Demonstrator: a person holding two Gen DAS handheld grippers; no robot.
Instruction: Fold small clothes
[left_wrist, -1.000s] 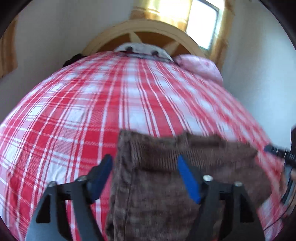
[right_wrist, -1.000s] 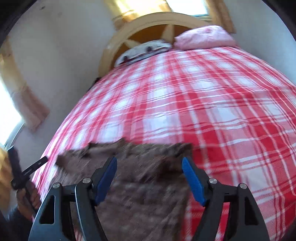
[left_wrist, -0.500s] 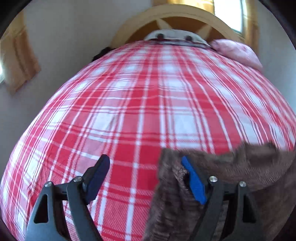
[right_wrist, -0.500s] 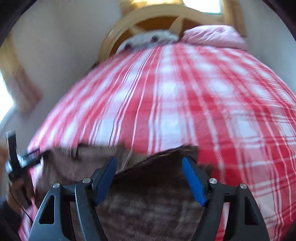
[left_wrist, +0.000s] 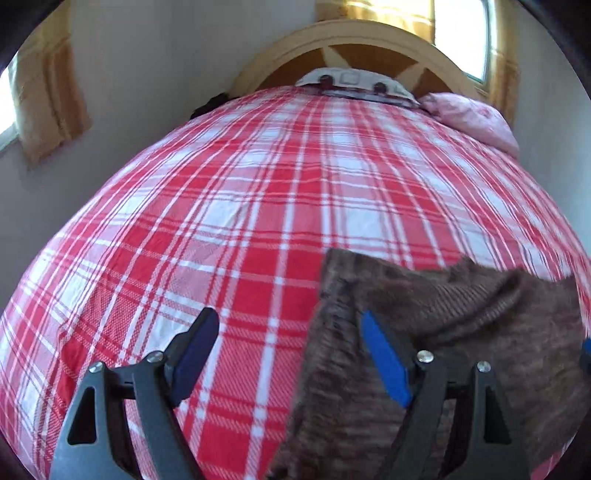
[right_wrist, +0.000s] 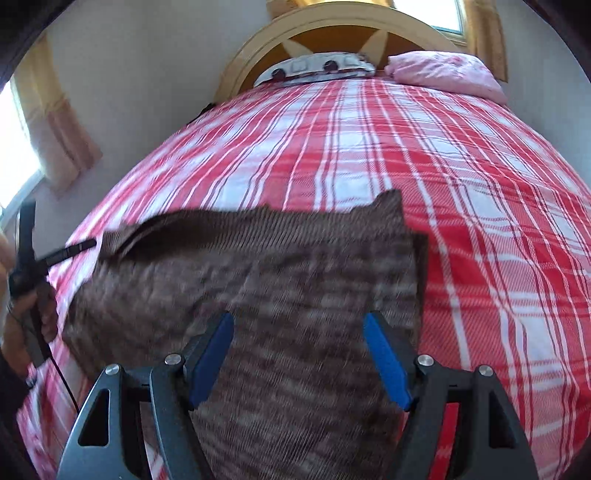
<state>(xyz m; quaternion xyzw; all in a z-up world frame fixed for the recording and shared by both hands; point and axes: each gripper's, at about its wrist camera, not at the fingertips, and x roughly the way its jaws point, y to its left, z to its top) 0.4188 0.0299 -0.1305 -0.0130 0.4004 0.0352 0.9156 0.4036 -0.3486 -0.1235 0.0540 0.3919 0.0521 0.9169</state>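
Observation:
A brown corduroy garment (right_wrist: 280, 280) lies on the red and white plaid bedspread (right_wrist: 424, 155), its far right corner peaked up. My right gripper (right_wrist: 299, 363) hovers over its near part, open, blue pads (right_wrist: 386, 363) well apart and nothing pinched. In the left wrist view the same garment (left_wrist: 461, 332) fills the lower right. My left gripper (left_wrist: 290, 356) is open and straddles its left edge: the right pad (left_wrist: 384, 360) is over the cloth and the left pad over bare bedspread (left_wrist: 221, 229). The left gripper (right_wrist: 31, 254), in a hand, also shows at the right wrist view's left edge.
At the head of the bed are a rounded wooden headboard (right_wrist: 332, 26), a pink pillow (right_wrist: 443, 74) and a pale patterned pillow (right_wrist: 317, 66). Walls stand close on both sides. Curtained windows (left_wrist: 44, 92) are on the left wall and behind the headboard.
In the left wrist view the garment slid from between the jaws to the lower right. In the right wrist view more of the garment shows and it reaches higher. Both grippers stayed open.

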